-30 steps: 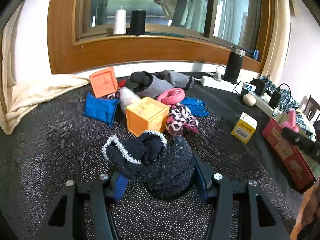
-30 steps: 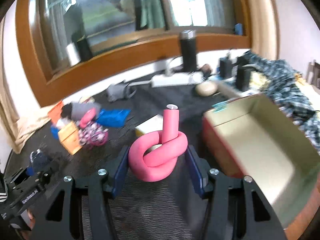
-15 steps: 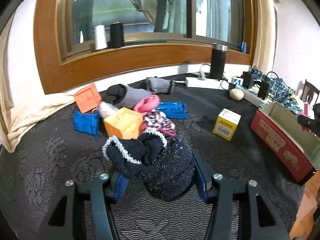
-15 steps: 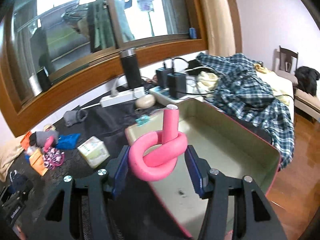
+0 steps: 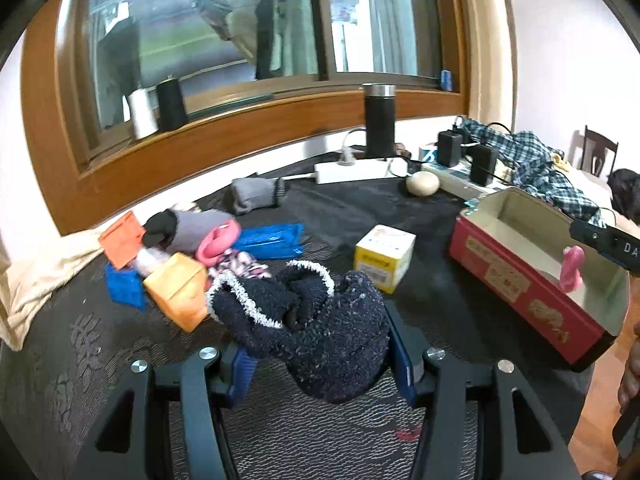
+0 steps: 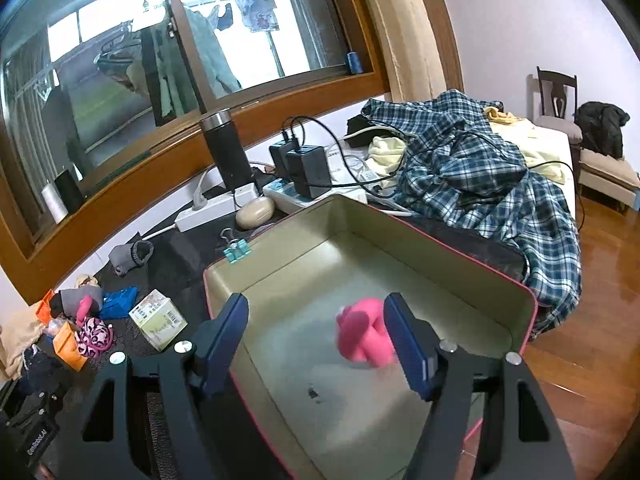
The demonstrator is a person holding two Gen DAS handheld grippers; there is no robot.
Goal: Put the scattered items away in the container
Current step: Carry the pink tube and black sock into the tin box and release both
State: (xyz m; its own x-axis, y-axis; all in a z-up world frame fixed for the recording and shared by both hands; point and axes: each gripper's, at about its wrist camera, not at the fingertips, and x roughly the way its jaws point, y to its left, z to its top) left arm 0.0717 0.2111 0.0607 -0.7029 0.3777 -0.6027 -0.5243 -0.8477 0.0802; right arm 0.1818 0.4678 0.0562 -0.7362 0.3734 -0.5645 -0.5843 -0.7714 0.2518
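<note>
Pink foam knot [image 6: 364,334] soft, light, dropping between opening right gripper [image 6: 316,334] jaws into container [image 6: 440,248]. Fuzzy sock [image 5: 312,320] squashy, clamped mid-bundle by left gripper [image 5: 320,360].

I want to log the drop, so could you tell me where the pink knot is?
The pink knot is inside the box, beside the opening right gripper's right finger.

My other gripper's body [image 6: 38,442] at seven o'clock reads "GenRobot.AI"; the box labels are too small to read.
</note>
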